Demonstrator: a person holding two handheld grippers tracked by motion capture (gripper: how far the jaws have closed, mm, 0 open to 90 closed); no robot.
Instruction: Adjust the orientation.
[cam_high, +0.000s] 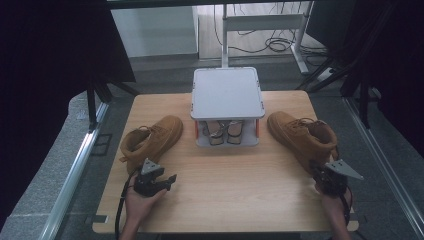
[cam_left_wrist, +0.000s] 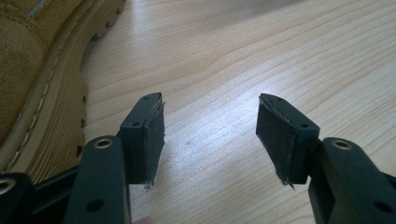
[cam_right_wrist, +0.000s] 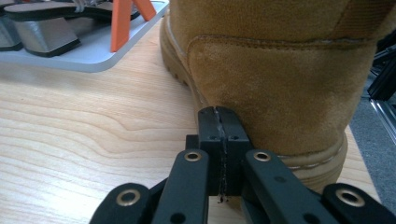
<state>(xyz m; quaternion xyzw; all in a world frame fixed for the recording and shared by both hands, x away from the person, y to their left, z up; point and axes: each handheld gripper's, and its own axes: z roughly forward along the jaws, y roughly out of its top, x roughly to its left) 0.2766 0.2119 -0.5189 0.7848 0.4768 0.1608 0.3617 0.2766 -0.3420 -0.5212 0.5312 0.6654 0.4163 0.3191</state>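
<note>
Across the middle of the high view lies a light wooden bench (cam_high: 235, 175) with pale grain, standing on a grey floor with dark curtains at both sides and a white-legged frame behind it. At the bench's far edge, top centre, sits a small grey two-tier plastic rack (cam_high: 227, 92) with orange posts, sandals on its lower shelf. A tan suede lace-up boot (cam_high: 150, 140) lies left of centre, and a second tan suede boot (cam_high: 305, 137) lies right of centre.

At lower left, the left tool (cam_high: 167, 181) rests low over the bench in the person's left hand (cam_high: 140, 205), pointing right, its jaws spread with only bare wood between them; the left boot's sole is just beside it. At lower right, the right tool (cam_right_wrist: 219, 135) has its jaws pressed together on nothing, tips close against the heel of the right boot, near the bench's right edge.

Bare wood spans the front centre between the two hands.
</note>
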